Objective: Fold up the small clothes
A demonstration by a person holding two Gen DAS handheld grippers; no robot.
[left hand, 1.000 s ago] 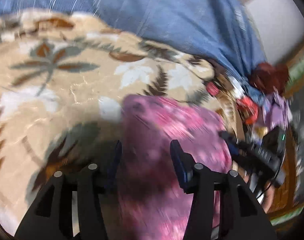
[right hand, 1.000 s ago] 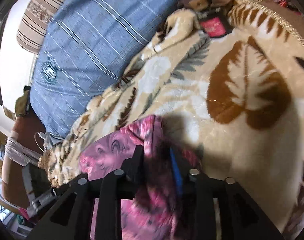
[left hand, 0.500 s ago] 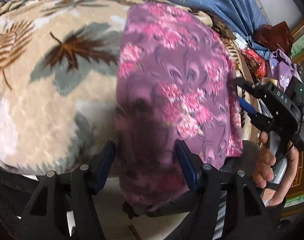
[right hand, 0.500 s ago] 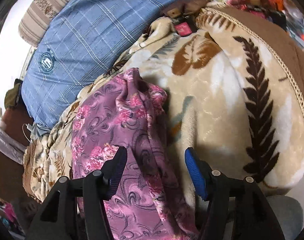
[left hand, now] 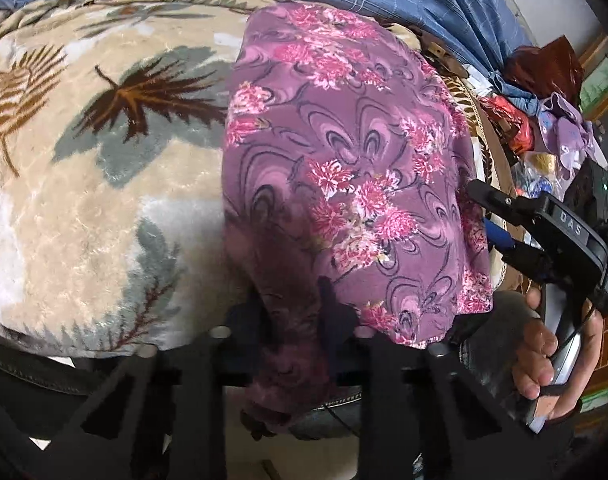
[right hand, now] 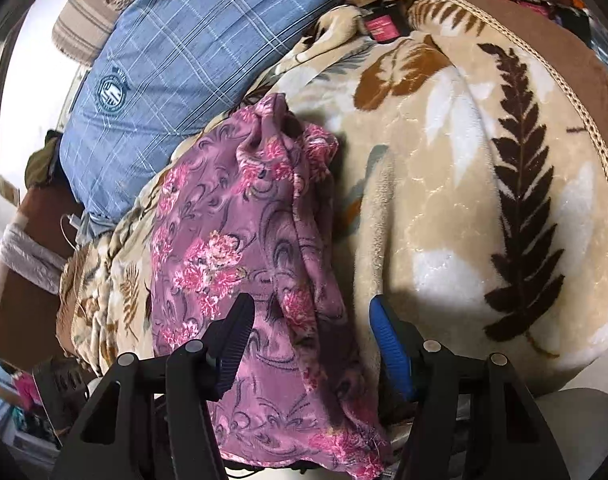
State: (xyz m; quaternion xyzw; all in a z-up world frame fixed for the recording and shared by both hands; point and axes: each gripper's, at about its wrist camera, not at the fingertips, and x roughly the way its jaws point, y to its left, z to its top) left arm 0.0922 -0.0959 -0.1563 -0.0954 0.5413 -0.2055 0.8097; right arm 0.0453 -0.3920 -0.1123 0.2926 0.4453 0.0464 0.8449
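Note:
A purple garment with pink flowers (left hand: pixel 343 152) lies spread on a beige leaf-print blanket (left hand: pixel 84 200), its near edge hanging over the blanket's front. My left gripper (left hand: pixel 294 312) is at that near edge, its jaws closing with a bunched fold of the garment pinched between them. In the right wrist view the garment (right hand: pixel 232 240) looks rumpled along its right side. My right gripper (right hand: pixel 309 312) is open, with the garment's near right edge lying loose between its fingers. The right gripper (left hand: pixel 481 210) also shows at the garment's right side, held by a hand (left hand: pixel 543 360).
A blue checked cover (right hand: pixel 176 40) lies behind the blanket (right hand: pixel 463 200). Mixed clothes are piled (left hand: pixel 543 100) at the far right. A red tag (right hand: pixel 381 26) sits at the blanket's far edge. The blanket drops off at the front.
Both grippers have come back to the garment's near edge. The left jaws have gone from wide apart to pinched on the cloth. The right jaws opened a second ago and have stayed wide.

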